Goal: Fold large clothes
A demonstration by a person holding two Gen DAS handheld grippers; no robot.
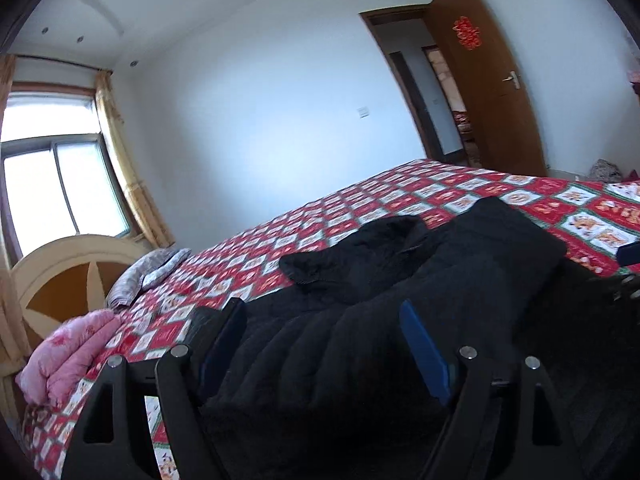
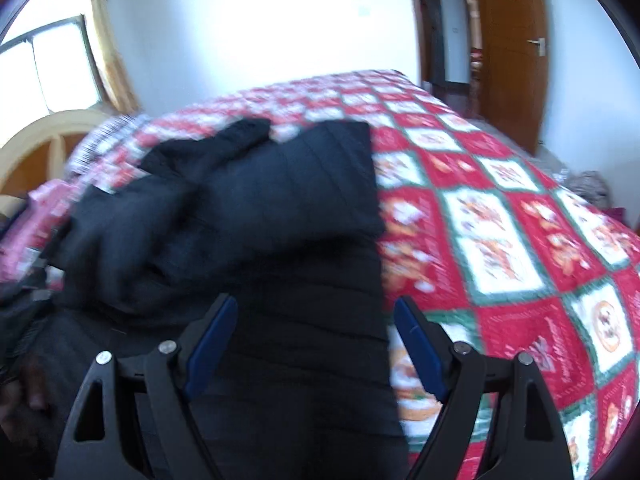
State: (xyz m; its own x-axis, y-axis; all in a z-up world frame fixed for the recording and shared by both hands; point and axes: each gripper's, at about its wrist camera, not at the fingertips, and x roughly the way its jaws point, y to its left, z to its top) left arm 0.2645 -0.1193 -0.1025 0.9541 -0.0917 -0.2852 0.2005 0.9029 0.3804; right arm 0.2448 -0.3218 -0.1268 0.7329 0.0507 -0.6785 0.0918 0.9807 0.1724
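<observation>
A large black quilted jacket point(image 1: 400, 280) lies on the bed with its sleeves folded inward and its collar point(image 1: 360, 248) towards the far side. My left gripper point(image 1: 324, 320) is open, its blue pads point(image 1: 424, 352) spread just above the jacket's near edge. In the right wrist view the jacket point(image 2: 260, 208) fills the left and middle. My right gripper point(image 2: 316, 320) is open over the jacket's right edge, its right pad point(image 2: 420, 348) above the bedspread. Neither gripper holds anything.
The bed carries a red, white and green patterned bedspread point(image 1: 460, 200) point(image 2: 500, 220). A pink quilt point(image 1: 72, 348) and a grey pillow point(image 1: 148, 272) lie by the headboard point(image 1: 60, 276). A window point(image 1: 60, 184) is on the left; a brown door point(image 1: 492, 88) stands open.
</observation>
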